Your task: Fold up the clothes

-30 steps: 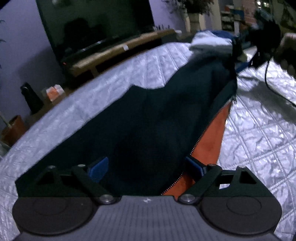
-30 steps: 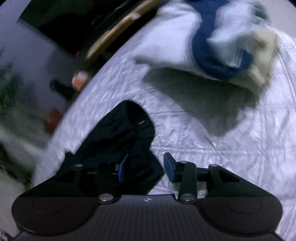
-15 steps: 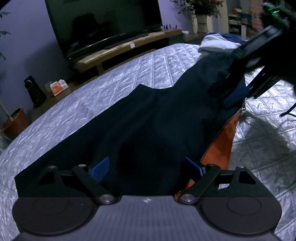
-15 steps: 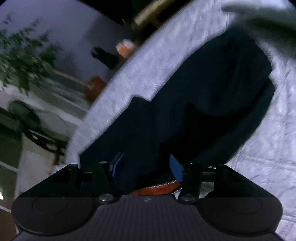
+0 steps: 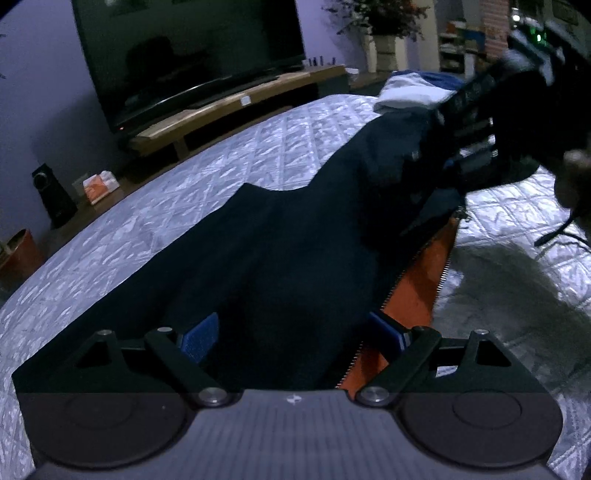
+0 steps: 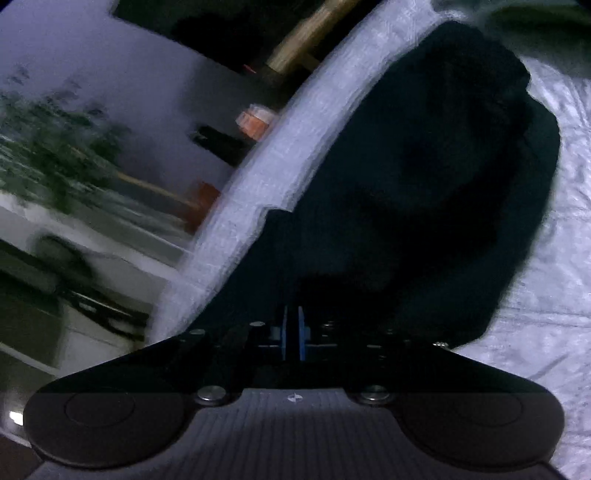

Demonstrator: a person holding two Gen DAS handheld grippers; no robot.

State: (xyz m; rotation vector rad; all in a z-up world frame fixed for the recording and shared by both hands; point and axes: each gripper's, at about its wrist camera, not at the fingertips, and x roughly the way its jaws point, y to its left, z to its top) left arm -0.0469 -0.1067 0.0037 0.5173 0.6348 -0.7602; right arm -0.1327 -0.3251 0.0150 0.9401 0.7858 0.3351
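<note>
Between my right fingers (image 6: 291,334): a fresh pinch on the jacket (image 5: 295,240).
They had just closed on its dark cloth; my left fingers (image 5: 295,336) stayed spread, so folding could begin.

A quilted silver-white bedspread (image 5: 258,155) is spread across the bed surface, with a diamond stitch pattern. Beyond the far edge of the bed, a large dark television (image 5: 192,55) is mounted above a long wooden bench (image 5: 236,105). A black speaker (image 5: 53,199) is positioned on the floor to the left, with a small orange and white box (image 5: 100,186) just beside it. A reddish-brown pot (image 5: 20,254) is located at the left edge. A potted plant (image 5: 384,26) is placed in a pale vase at the rear. Shelving at the far right is blurred.
</note>
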